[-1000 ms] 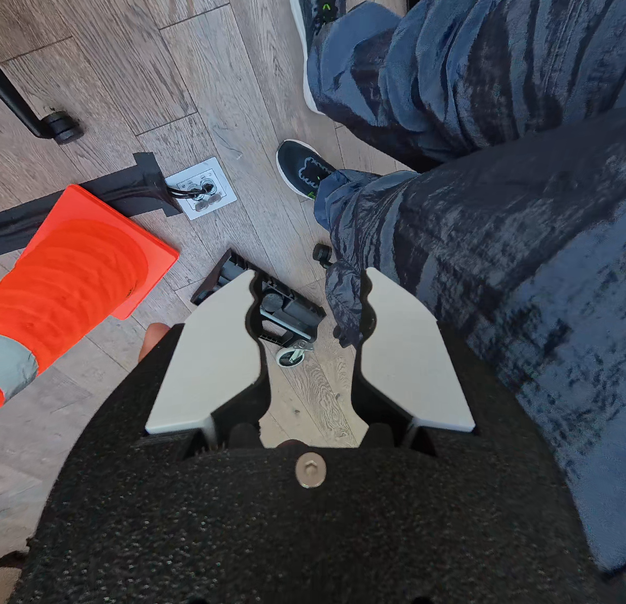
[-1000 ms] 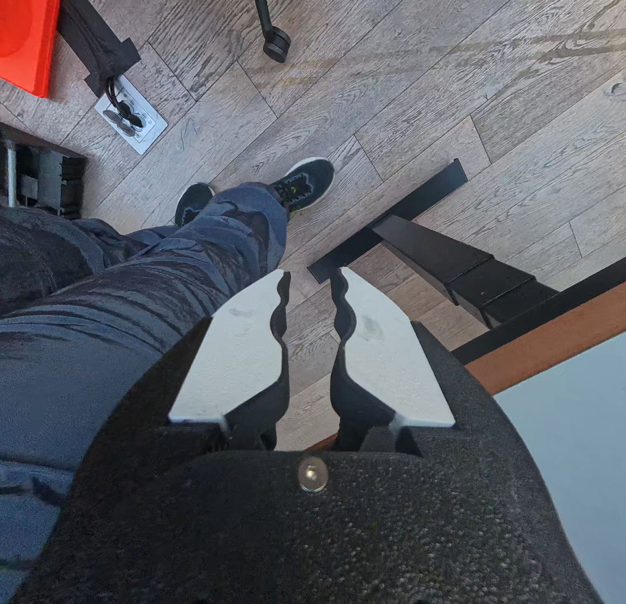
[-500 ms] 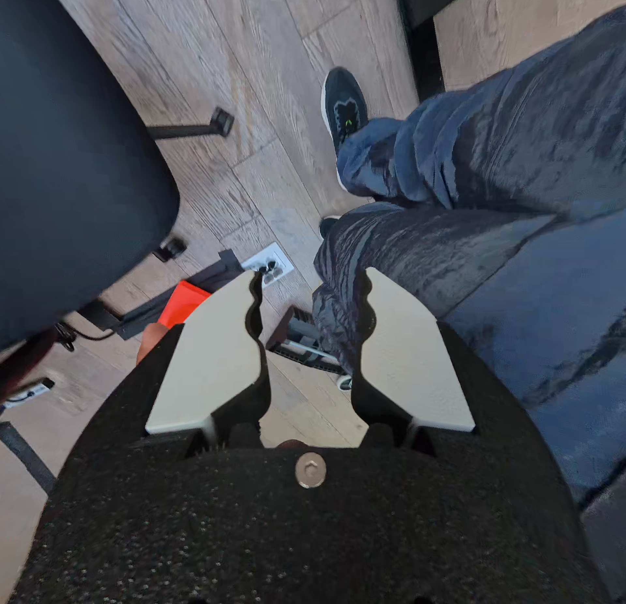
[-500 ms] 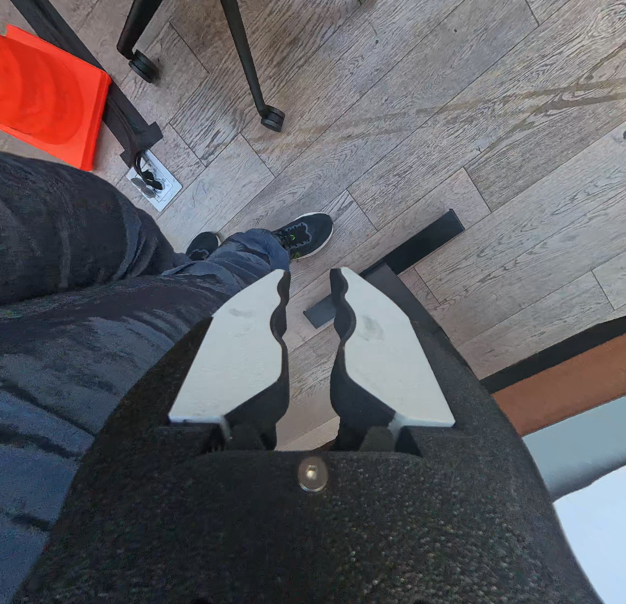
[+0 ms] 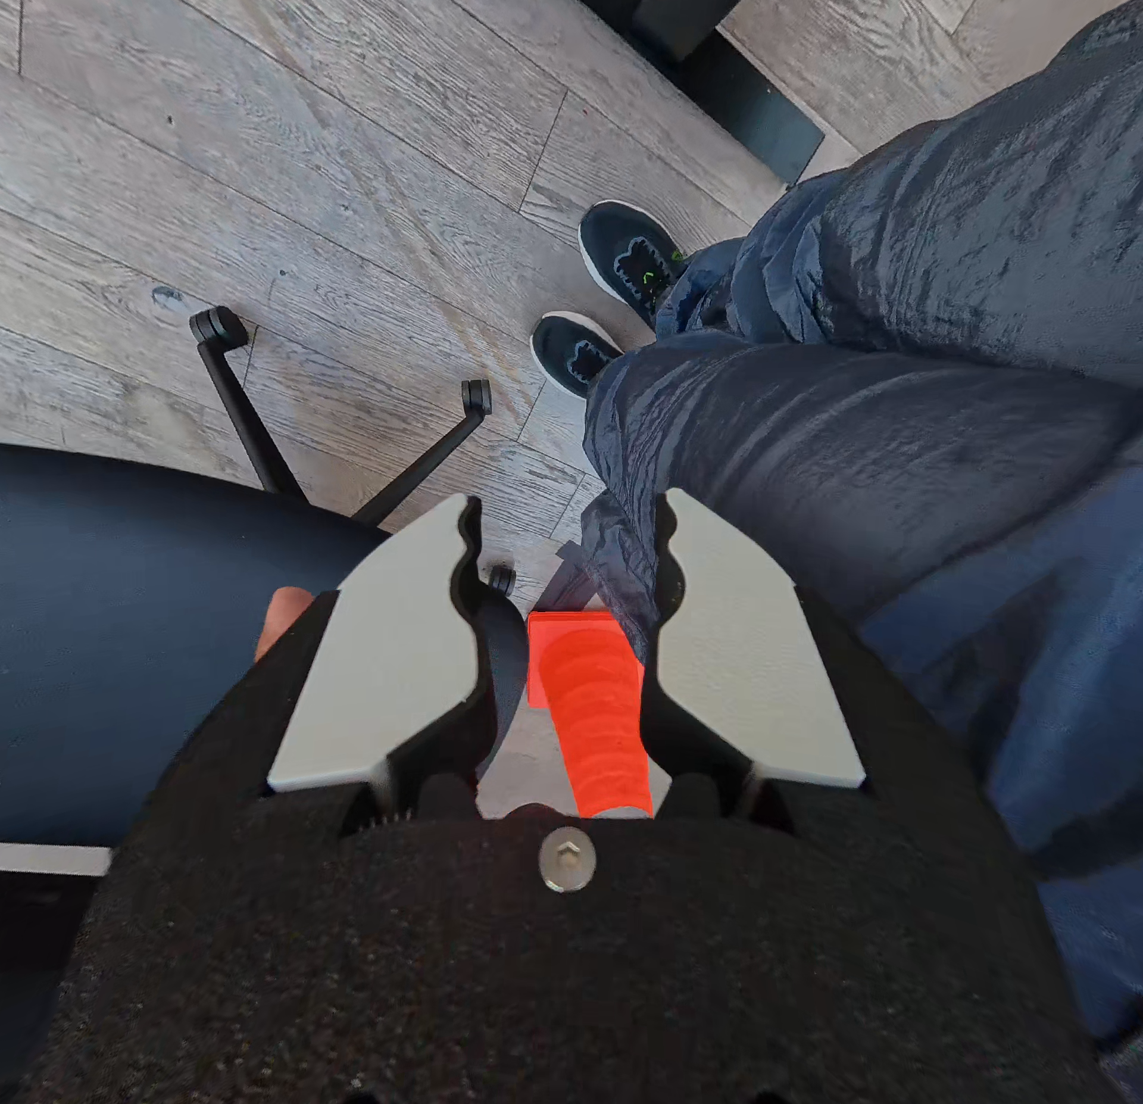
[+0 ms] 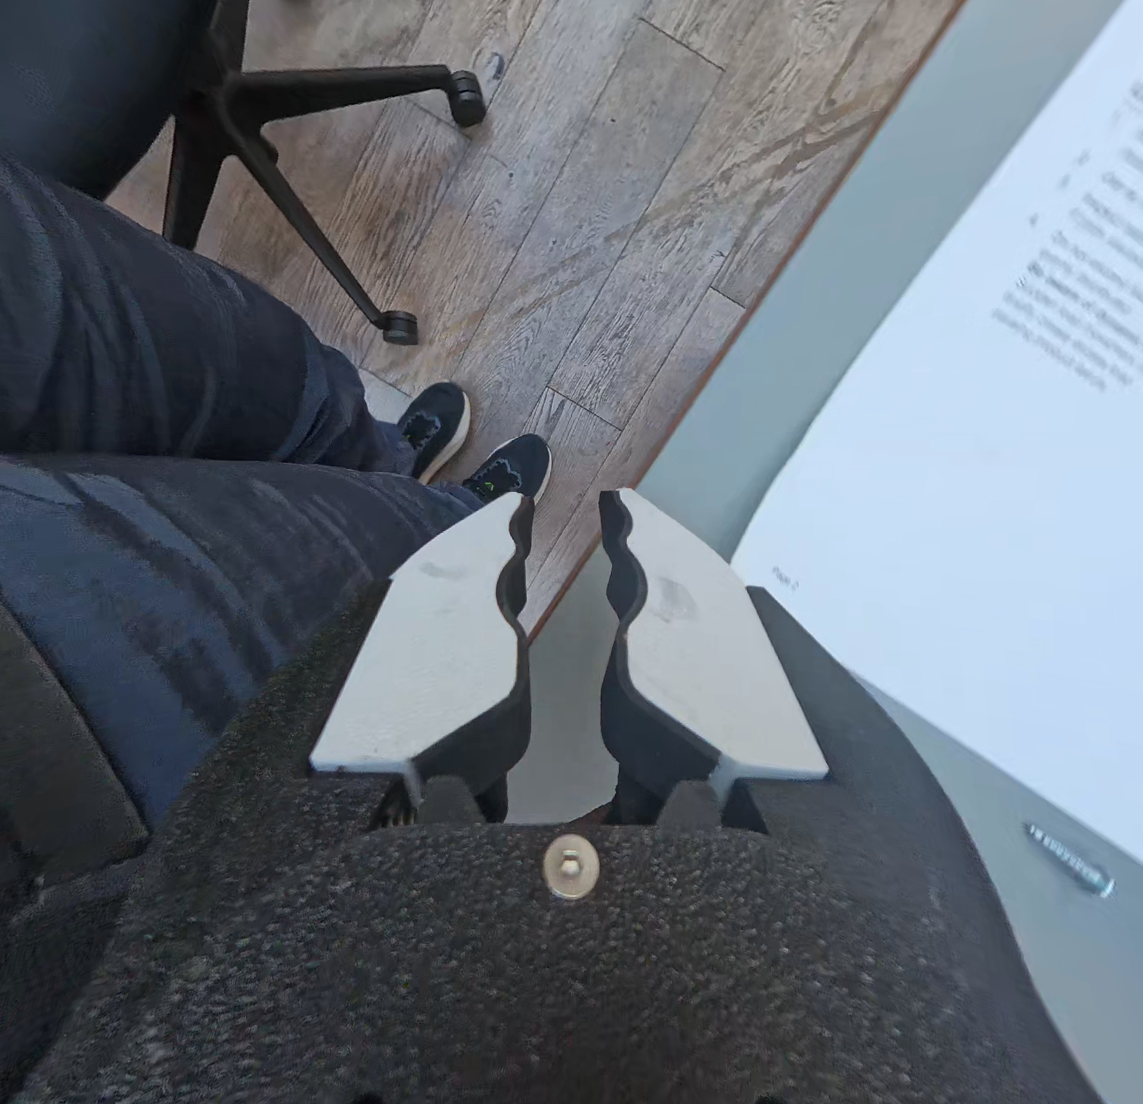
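left wrist view shows my left gripper (image 5: 566, 520) spread and empty over the wood floor (image 5: 346, 165), with an orange traffic cone (image 5: 594, 703) seen through the gap low in the frame. a dark office chair (image 5: 124, 610) fills the left side, and a person's legs in dark trousers (image 5: 866, 431) and black sneakers (image 5: 625, 257) sit at right. right wrist view has my right gripper (image 6: 560, 502) parted, holding nothing, above the grey worktop (image 6: 804, 307) edge; a printed sheet (image 6: 958, 455) and a screw (image 6: 1070, 861) lie at right.
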A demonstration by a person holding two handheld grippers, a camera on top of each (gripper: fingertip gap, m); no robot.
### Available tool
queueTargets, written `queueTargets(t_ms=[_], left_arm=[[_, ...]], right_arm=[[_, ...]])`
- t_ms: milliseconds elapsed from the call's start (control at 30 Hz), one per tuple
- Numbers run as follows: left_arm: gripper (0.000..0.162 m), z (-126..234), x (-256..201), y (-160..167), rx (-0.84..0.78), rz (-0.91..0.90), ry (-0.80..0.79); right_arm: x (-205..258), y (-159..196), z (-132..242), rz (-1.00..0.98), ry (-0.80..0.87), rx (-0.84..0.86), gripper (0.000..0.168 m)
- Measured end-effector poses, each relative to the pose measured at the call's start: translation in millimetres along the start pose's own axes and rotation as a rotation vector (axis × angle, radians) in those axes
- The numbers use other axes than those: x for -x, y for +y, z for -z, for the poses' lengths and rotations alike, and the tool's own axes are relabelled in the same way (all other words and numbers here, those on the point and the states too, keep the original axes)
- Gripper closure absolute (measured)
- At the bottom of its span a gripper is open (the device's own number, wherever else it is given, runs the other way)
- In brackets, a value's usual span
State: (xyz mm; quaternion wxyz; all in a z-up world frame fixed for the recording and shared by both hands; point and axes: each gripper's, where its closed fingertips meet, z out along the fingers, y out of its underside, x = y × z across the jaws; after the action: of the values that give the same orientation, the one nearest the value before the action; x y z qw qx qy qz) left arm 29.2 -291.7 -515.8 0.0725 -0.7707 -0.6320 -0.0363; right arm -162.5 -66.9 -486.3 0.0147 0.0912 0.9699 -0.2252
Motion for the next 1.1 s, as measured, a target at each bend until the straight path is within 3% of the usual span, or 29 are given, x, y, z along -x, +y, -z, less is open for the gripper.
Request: queueTargets(t_ms=[267,433,667,900,1100], left_arm=[[0.108,6.5,-8.3,-61.5,-0.038,-0.234,0.031],[0.107,7.8,-23.6,-63.8,-0.083,-0.242,0.079],[0.108,-21.5,-39.9,15.4,-0.041,-0.162,0.135],[0.114,-17.0,-38.1,107.0,-0.047,0.032,0.110],[0.121,-1.5,-34.2,161.1,-0.049,0.127,0.088]], right_arm=[[-14.3,47.6,32.4,-0.446,0.177,-0.139,0.149],[-27.5,68.0,45.2,-0.470,0.321,-0.092,0.150],[11.0,87.7,59.9,-0.080,0.287,0.054,0.168],[-10.5,117.3,36.7,-0.554,0.364,0.029,0.168],[-33.9,98.8,38.0,-0.560,0.406,-0.010,0.168]])
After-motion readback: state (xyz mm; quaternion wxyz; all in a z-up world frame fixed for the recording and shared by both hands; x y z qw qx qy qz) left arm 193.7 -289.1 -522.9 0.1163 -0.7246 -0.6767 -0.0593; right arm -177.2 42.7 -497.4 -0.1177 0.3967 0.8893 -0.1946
